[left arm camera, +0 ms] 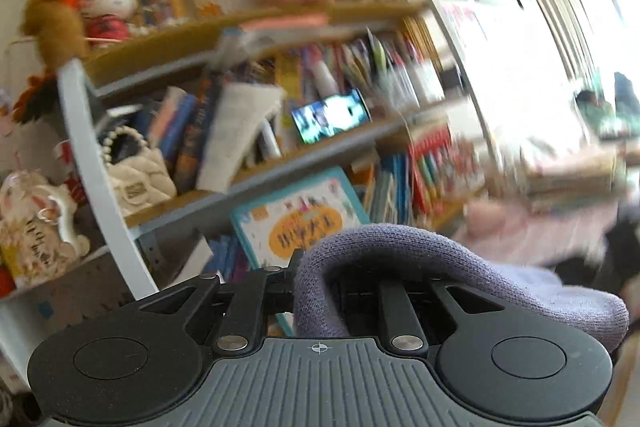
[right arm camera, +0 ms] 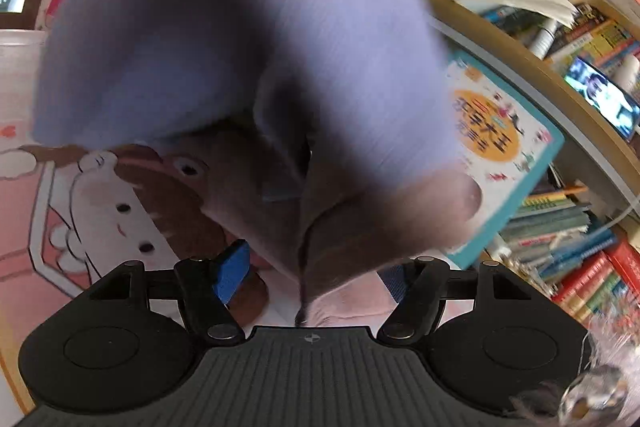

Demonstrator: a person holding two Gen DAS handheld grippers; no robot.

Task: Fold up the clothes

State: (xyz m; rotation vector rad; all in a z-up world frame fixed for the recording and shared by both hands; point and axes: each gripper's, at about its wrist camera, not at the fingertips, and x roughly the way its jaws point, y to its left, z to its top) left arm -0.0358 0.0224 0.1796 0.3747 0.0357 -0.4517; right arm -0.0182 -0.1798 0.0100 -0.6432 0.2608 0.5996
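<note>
Lavender knit garment lifted in front of a crowded bookshelf.

In the left wrist view, plush toys [left arm camera: 102, 9] sit at the far left of the bookshelf [left arm camera: 256, 23], then a quilted cream handbag [left arm camera: 138, 171], leaning books and a teal picture book [left arm camera: 298, 215]; the left gripper [left arm camera: 316, 279] has its fingers pinched together on the lavender garment [left arm camera: 400, 247], which loops over the jaws and hides their tips. In the right wrist view, a pink cartoon-print cloth [right arm camera: 80, 211] lies at left below; the right gripper [right arm camera: 316, 275] has its fingers apart, a blue pad [right arm camera: 232, 271] showing, pressing on nothing. The garment [right arm camera: 240, 27] hangs blurred just ahead, covering most of the view, with the picture book [right arm camera: 508, 147] and shelves to the right.
</note>
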